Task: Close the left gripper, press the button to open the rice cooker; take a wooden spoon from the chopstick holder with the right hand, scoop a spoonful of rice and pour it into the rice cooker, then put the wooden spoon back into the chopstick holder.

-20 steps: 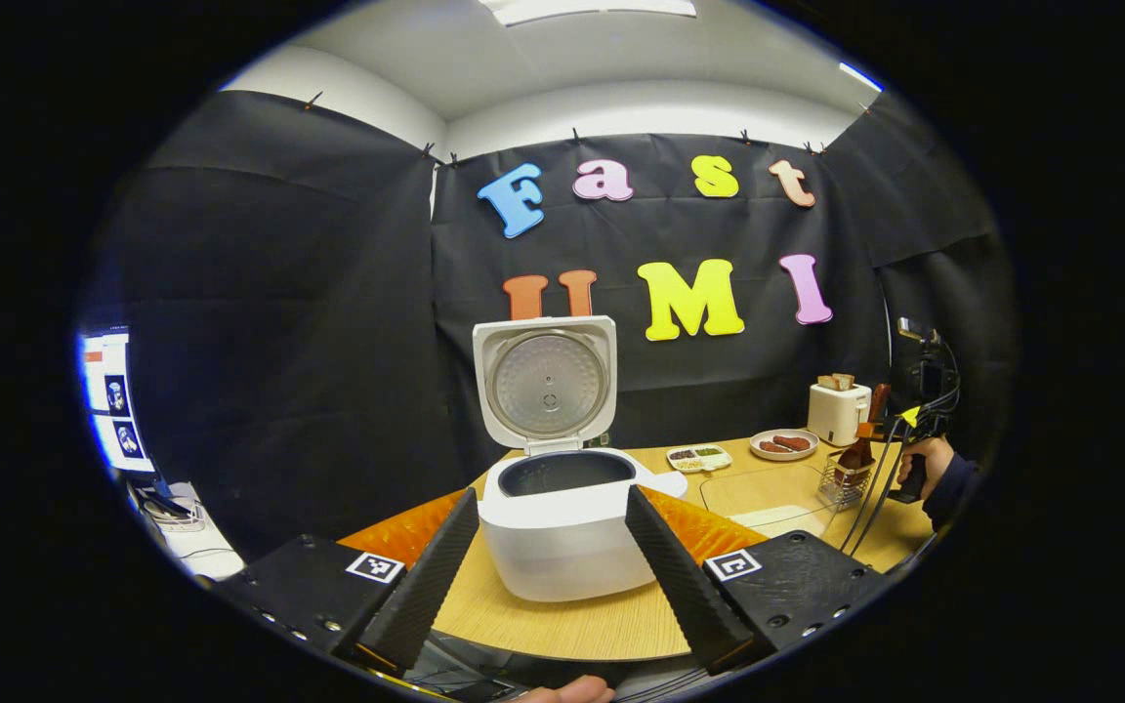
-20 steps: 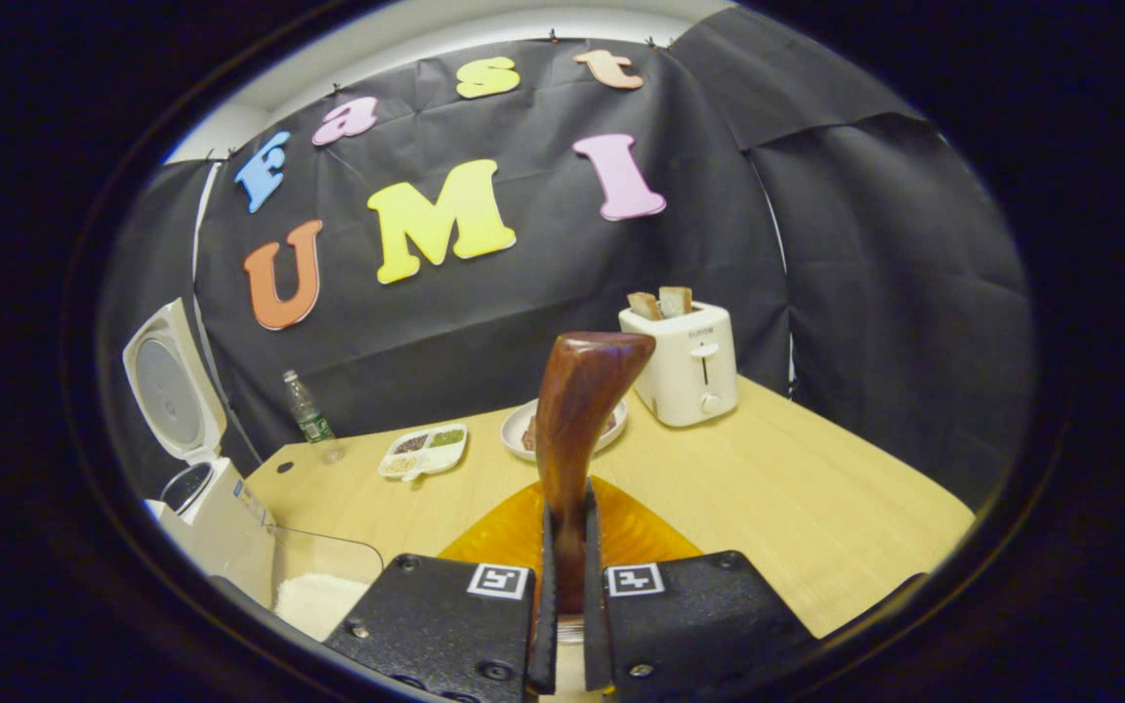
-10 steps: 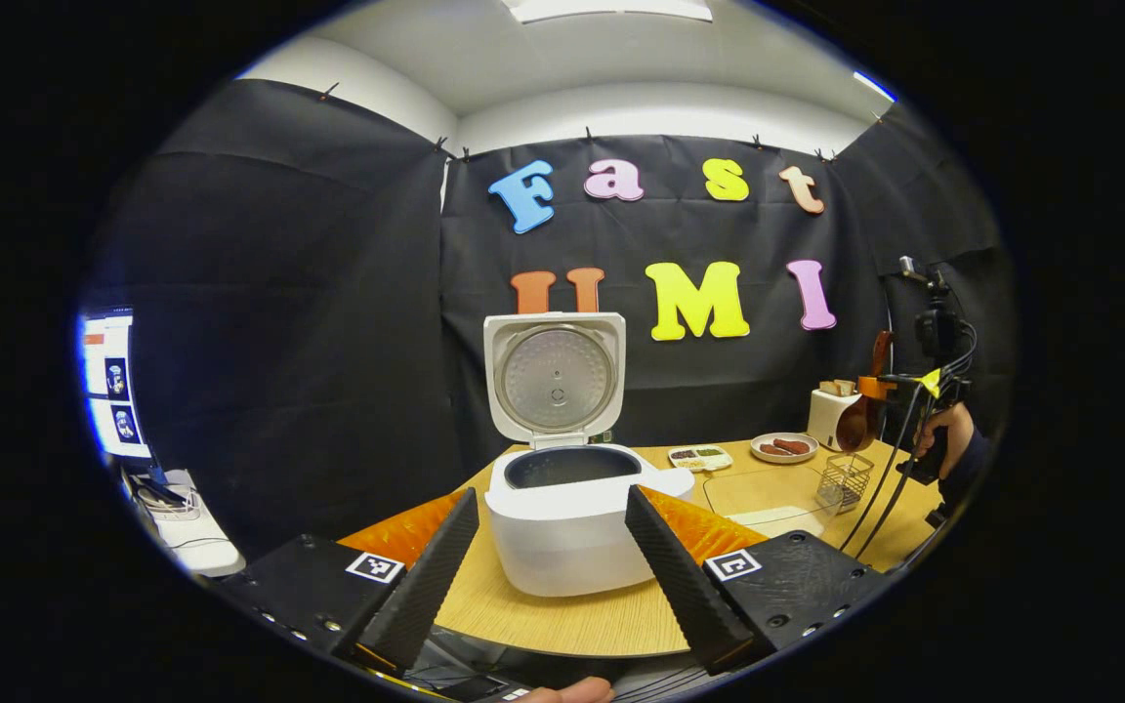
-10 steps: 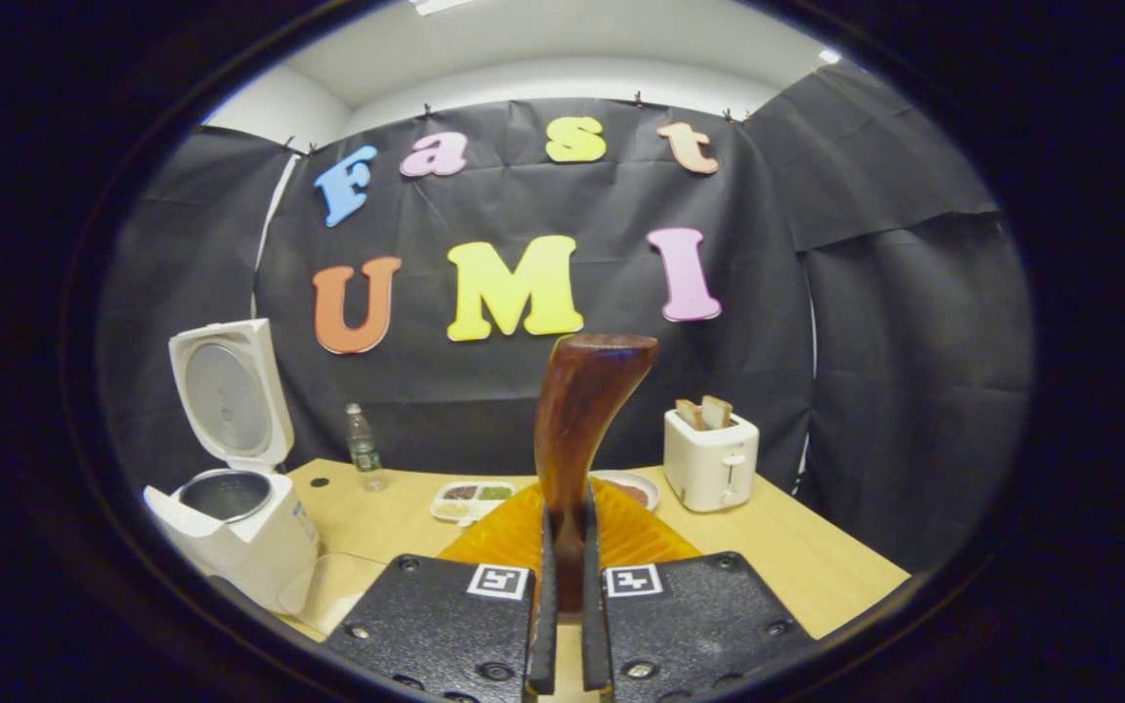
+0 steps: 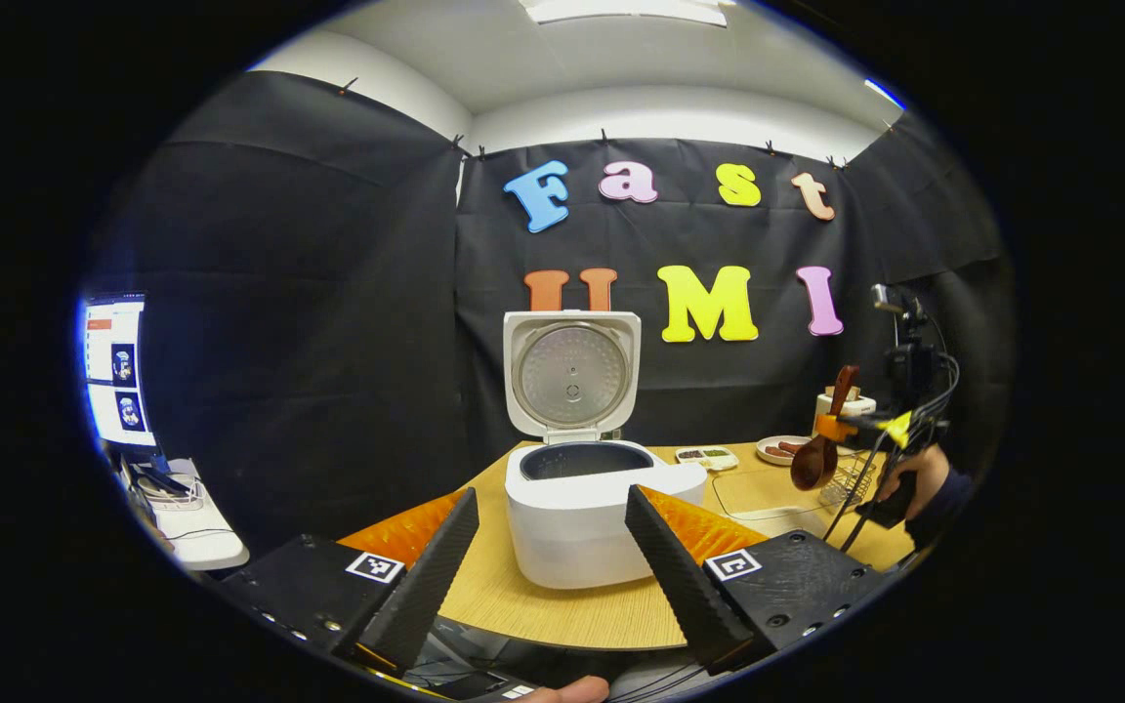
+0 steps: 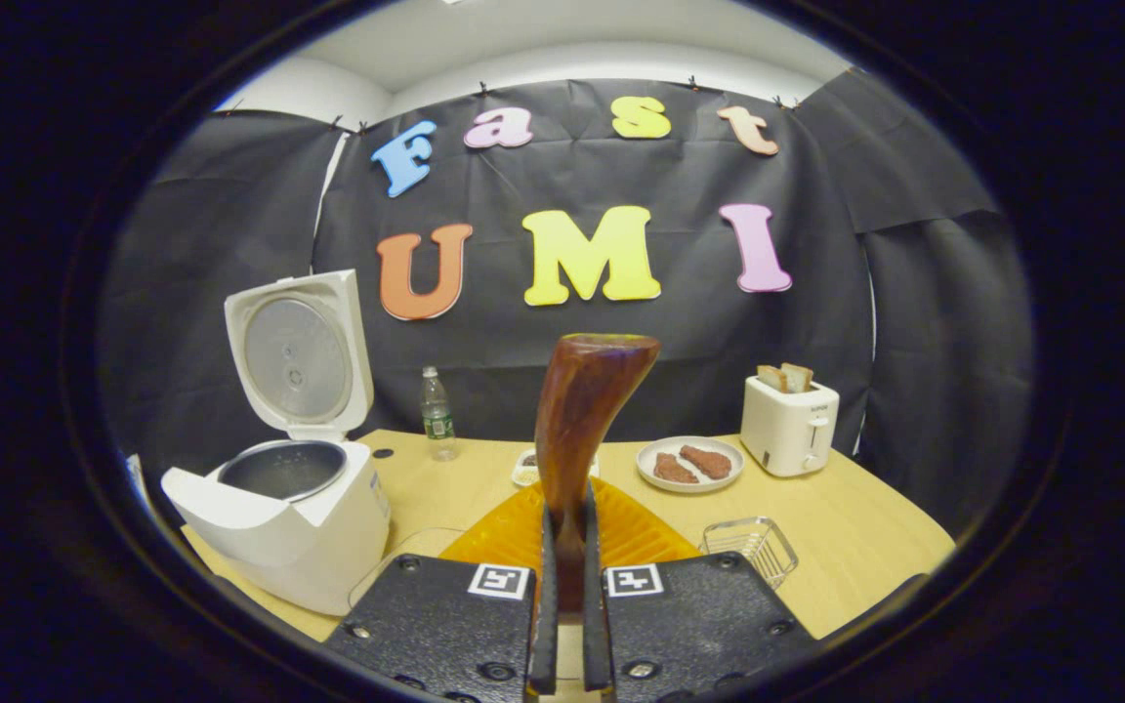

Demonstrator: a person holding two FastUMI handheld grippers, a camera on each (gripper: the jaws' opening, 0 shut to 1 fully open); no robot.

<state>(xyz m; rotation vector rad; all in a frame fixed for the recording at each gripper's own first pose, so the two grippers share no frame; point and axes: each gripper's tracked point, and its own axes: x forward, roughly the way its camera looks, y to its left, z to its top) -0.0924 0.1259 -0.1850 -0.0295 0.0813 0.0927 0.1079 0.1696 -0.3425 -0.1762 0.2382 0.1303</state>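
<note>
In the right gripper view, the right gripper (image 6: 563, 586) sits at 6 o'clock with both fingers pressed on the handle of the wooden spoon (image 6: 582, 420), which stands up between them to the middle of the view. Just beyond the gripper, toward 4 o'clock, the wire chopstick holder (image 6: 750, 549) stands on the wooden table (image 6: 865, 527). Farther back lie a plate of meat (image 6: 689, 463) at 2 o'clock and a white toaster (image 6: 789, 425) with bread slices in its slots. At 9 o'clock the white rice cooker (image 6: 289, 513) stands with its lid (image 6: 297, 356) raised upright and the inner pot exposed; a water bottle (image 6: 437, 414) stands behind it.

In the left gripper view, the left gripper (image 5: 553, 566) is at 6 o'clock, its fingers spread wide and gripping nothing. The rice cooker (image 5: 582, 517) shows between them, just beyond the tips, lid up. At 3 o'clock a hand (image 5: 909, 474) holds the right gripper (image 5: 846, 430) above the table, the spoon (image 5: 816, 449) hanging bowl-down from it, near the chopstick holder (image 5: 848, 480).
</note>
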